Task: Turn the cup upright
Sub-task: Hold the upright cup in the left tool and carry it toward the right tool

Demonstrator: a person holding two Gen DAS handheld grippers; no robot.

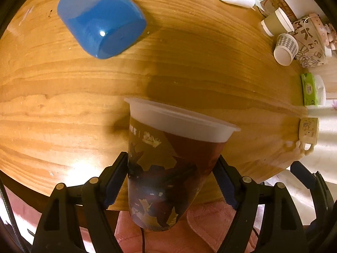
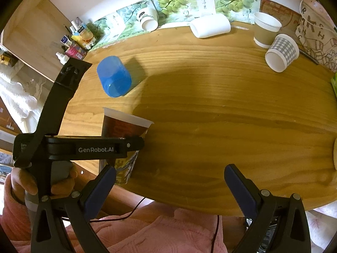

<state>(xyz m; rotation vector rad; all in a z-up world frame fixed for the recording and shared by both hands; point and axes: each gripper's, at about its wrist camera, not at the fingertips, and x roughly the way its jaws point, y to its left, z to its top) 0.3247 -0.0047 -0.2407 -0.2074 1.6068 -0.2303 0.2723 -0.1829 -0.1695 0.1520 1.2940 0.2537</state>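
While the left gripper (image 1: 172, 168) clamped its two pads against the sides of the printed cup (image 1: 168, 164), the cup hung over the near edge of the table (image 1: 189, 67), with its white rim (image 1: 181, 120) turned toward the far side and its base toward the person's pink sleeve (image 1: 210, 217). The cup leaned, neither lying flat nor standing; its rim tipped a little to the right in the left wrist view. From the right wrist view the same cup (image 2: 124, 126) sat at the near left of the table, partly hidden behind the black body of the left gripper, so whether its base touched the wood could not be told for sure.

The right gripper (image 2: 170, 181) was spread wide and held nothing, hovering over the near middle of the table, well apart from the cup.

By the look of it the step in hand was the turn itself: the cup was gripped and lifted, but not yet stood on its base. The next move would likely call for rolling the left wrist until the rim faced up, lowering the base onto clear wood away from the edge, and only then loosening the pads.

Farther off, a blue cup (image 1: 101, 19) lay on its side at the far left, and a checked cup (image 2: 282, 52) and a brown paper cup (image 2: 266, 29) stood near the far right.
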